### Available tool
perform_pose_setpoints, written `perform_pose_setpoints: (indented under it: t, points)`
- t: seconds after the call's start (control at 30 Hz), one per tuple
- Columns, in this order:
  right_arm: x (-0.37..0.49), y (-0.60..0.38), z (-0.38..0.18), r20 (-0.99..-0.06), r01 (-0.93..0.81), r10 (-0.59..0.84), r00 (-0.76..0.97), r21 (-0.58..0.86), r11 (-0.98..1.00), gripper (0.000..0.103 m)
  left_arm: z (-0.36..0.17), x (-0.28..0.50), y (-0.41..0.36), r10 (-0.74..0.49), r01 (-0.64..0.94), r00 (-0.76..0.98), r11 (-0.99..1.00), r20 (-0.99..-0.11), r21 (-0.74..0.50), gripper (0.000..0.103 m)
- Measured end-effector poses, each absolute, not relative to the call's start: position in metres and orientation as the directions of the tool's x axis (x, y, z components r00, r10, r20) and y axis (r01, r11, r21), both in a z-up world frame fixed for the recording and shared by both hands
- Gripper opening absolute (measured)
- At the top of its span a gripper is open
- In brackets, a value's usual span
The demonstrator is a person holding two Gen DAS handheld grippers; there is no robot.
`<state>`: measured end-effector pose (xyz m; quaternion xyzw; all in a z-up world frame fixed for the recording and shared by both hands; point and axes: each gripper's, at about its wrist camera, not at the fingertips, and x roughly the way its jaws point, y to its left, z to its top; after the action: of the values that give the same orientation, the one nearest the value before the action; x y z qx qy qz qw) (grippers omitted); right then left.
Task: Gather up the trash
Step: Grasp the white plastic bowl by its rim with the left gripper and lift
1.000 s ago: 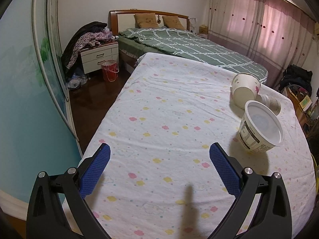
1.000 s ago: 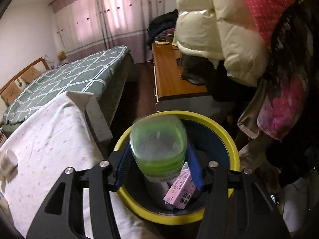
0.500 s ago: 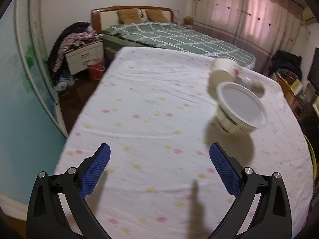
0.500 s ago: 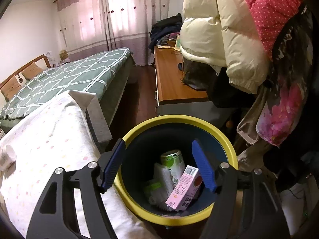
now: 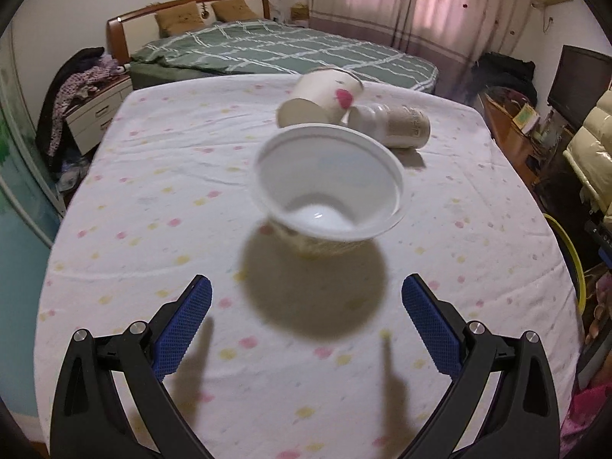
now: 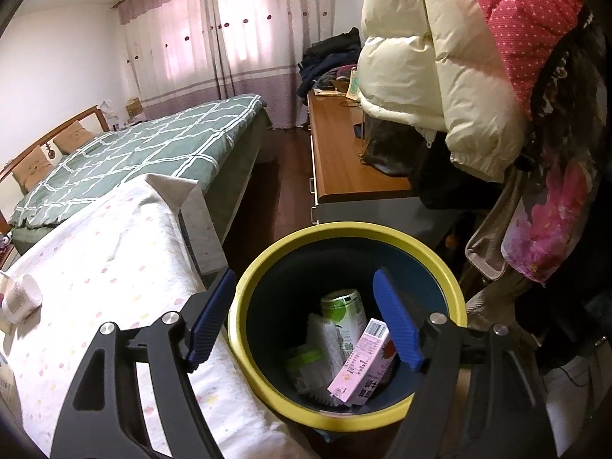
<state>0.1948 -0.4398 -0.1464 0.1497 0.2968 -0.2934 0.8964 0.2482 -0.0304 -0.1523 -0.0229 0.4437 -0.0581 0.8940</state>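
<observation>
My left gripper [image 5: 306,302] stands wide, nothing between its blue pads [image 5: 183,323]. Straight ahead of it a white tub [image 5: 328,187] stands on the dotted sheet [image 5: 153,176], mouth turned toward me, blurred, its shadow reaching back to between the pads. Just beyond the tub a paper cup [image 5: 325,95] lies on its side, touching a tipped bottle [image 5: 394,126] to its right. Far off behind them is the green bed [image 5: 283,51]. Only a thin yellow arc of the bin shows at this view's right edge.

My right gripper [image 6: 304,319] gives what the left cannot: the bin [image 6: 267,267] seen from above, directly beneath and ahead of the pads. Its jaws have just been opening and now stand wide, with nothing held; the right pad hangs over the bin's mouth, the left just outside the yellow rim. Inside lie a green bottle [image 6: 342,308], a pink carton [image 6: 361,363] leaning against it, and some crumpled white and green wrappers I cannot make out. The bin sits tight against the sheet's edge to the gripper's left. Far left on the sheet this view catches one small cup [image 6: 21,296]. To the right hang a cream jacket [image 6: 432,57] and a pink one [image 6: 524,11], over a wooden desk [image 6: 344,160].
</observation>
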Motion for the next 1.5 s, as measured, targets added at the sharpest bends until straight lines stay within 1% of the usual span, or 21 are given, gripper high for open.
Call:
perform_pose_setpoints:
  t: [0.2,0.4,0.53,0.67,0.7,0.73,0.77,0.97,1.07,1.27,1.5]
  points:
    - [0.195,-0.440,-0.148,-0.628,0.602,-0.412,0.660,0.113,0.791,0.071,-0.154,0.269,-0.038,-0.111,0.053,0.585,0.994,-0.804,-0.099,0.098]
    - [0.195,-0.439,-0.148,-0.633,0.587,-0.392,0.668,0.124,0.800,0.071,-0.153,0.291,-0.048,-0.123,0.054,0.590,0.992,-0.798,-0.113,0.094]
    - [0.195,-0.439,-0.148,-0.632,0.581,-0.385,0.673,0.129,0.804,0.071,-0.161,0.305,-0.054,-0.122,0.040,0.578,0.992,-0.807,-0.122,0.085]
    - [0.196,-0.437,-0.148,-0.632,0.573,-0.381,0.675,0.124,0.810,0.071,-0.160,0.313,-0.055,-0.112,0.027,0.595,0.992,-0.796,-0.120,0.085]
    - [0.196,-0.437,-0.148,-0.632,0.573,-0.381,0.675,0.124,0.810,0.071,-0.160,0.315,-0.055,-0.111,0.026,0.599,0.993,-0.793,-0.119,0.084]
    - [0.196,-0.437,-0.148,-0.631,0.572,-0.380,0.676,0.123,0.811,0.071,-0.159,0.317,-0.056,-0.110,0.026,0.603,0.993,-0.790,-0.118,0.080]
    - [0.196,-0.437,-0.148,-0.631,0.572,-0.380,0.676,0.124,0.811,0.071,-0.159,0.319,-0.055,-0.113,0.025,0.604,0.992,-0.789,-0.122,0.078]
    - [0.196,-0.437,-0.149,-0.632,0.572,-0.381,0.674,0.122,0.811,0.071,-0.152,0.317,-0.058,-0.127,0.040,0.619,0.991,-0.775,-0.130,0.078]
    - [0.196,-0.436,-0.149,-0.631,0.573,-0.382,0.675,0.123,0.810,0.071,-0.142,0.306,-0.065,-0.141,0.066,0.633,0.990,-0.761,-0.128,0.078]
    - [0.191,-0.432,-0.148,-0.637,0.550,-0.363,0.680,0.115,0.827,0.071,-0.119,0.290,-0.100,-0.229,0.179,0.630,0.973,-0.742,-0.148,0.078]
    - [0.160,-0.447,-0.147,-0.639,0.553,-0.374,0.672,0.097,0.828,0.071,-0.098,0.279,-0.181,-0.341,0.354,0.601,0.924,-0.723,-0.142,0.078]
